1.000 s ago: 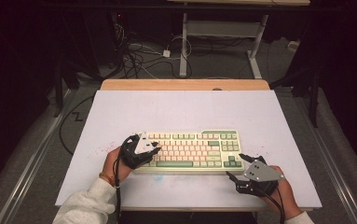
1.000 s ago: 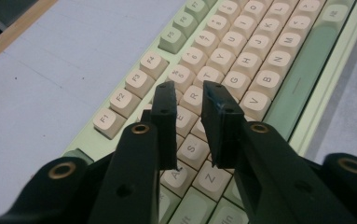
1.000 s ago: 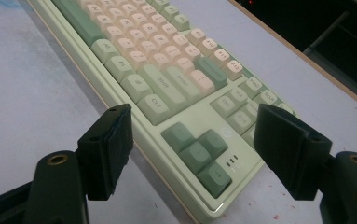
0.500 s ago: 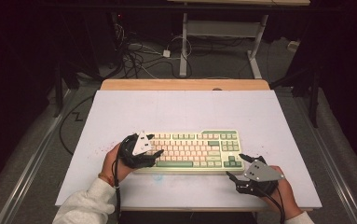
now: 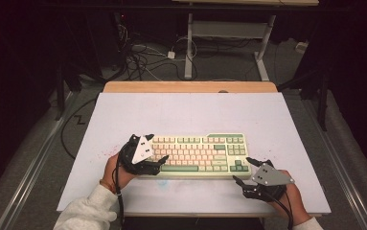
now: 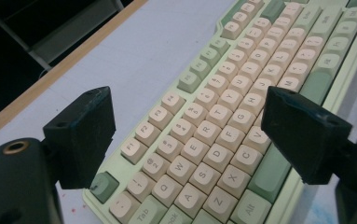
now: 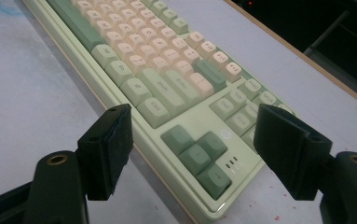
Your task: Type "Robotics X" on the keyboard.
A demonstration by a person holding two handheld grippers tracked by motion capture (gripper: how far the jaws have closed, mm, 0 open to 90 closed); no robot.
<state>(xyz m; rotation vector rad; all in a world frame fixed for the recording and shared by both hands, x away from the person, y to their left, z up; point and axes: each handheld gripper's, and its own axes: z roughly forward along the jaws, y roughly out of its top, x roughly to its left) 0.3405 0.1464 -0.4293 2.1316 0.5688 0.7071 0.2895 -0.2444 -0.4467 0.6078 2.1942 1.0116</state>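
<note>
A dark room surrounds a white table [image 5: 195, 115] with a wooden strip [image 5: 190, 86] along its far edge; behind it, at 12 o'clock in the high view, loose cables [image 5: 145, 57] lie on the grey floor beside the pale legs of a second desk [image 5: 189, 43].

The keyboard [image 5: 198, 154] lies flat on the near half of the table, a little below centre in the high view, its long side running from 9 to 3 o'clock. Its case is pale green, with cream letter keys and darker green keys at the edges and on the arrow cluster [image 7: 199, 156].

The left gripper [image 5: 147, 160] sits at the keyboard's 9 o'clock end, held in the person's left hand [image 5: 116, 167], whose cream sleeve [image 5: 85, 213] comes in from 7 o'clock. Its jaws have just been opening and now stand released, wide apart. In the left gripper view [image 6: 190, 140] the 2 black pads frame the left block of letter keys, 1 pad over the corner key [image 6: 102, 185] and the other over the bottom row near the space bar [image 6: 271, 165]; neither pad presses on anything, and whether they graze the keycaps I cannot tell.

The right gripper [image 5: 248, 172] rests at the keyboard's 4 o'clock corner, just beside the arrow keys, in the person's right hand [image 5: 291, 196]. It too is released: in the right gripper view [image 7: 192, 149] its pads stand well apart on either side of the keyboard's corner, with the arrow cluster between them and nothing clamped.
</note>
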